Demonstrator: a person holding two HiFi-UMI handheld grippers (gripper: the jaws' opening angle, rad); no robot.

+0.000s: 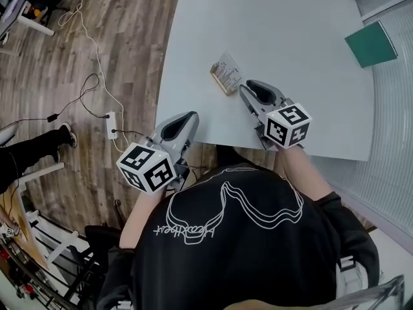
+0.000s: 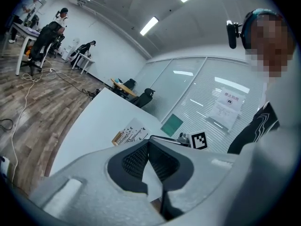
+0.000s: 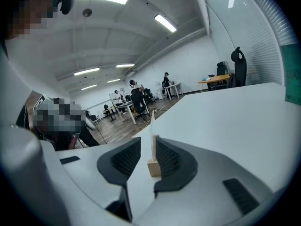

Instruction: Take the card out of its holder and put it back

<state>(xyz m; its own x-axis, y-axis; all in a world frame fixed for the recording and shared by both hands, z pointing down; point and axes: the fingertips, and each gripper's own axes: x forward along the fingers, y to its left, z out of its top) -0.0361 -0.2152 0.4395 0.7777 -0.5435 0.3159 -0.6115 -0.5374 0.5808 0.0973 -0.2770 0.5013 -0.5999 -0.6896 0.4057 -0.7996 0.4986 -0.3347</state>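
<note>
A white printed card stands in a small wooden holder on the white table, near its front edge. My right gripper reaches the card from the near right. In the right gripper view its jaws are open around the edge-on card and holder block, with a gap on the left and the right pad very close. My left gripper hangs at the table's front edge, apart from the card, shut with nothing in it. From there I see the card.
A green pad lies at the table's far right corner. Left of the table is wooden floor with cables and a power strip; a person's shoe is there. A wall with blinds runs along the right.
</note>
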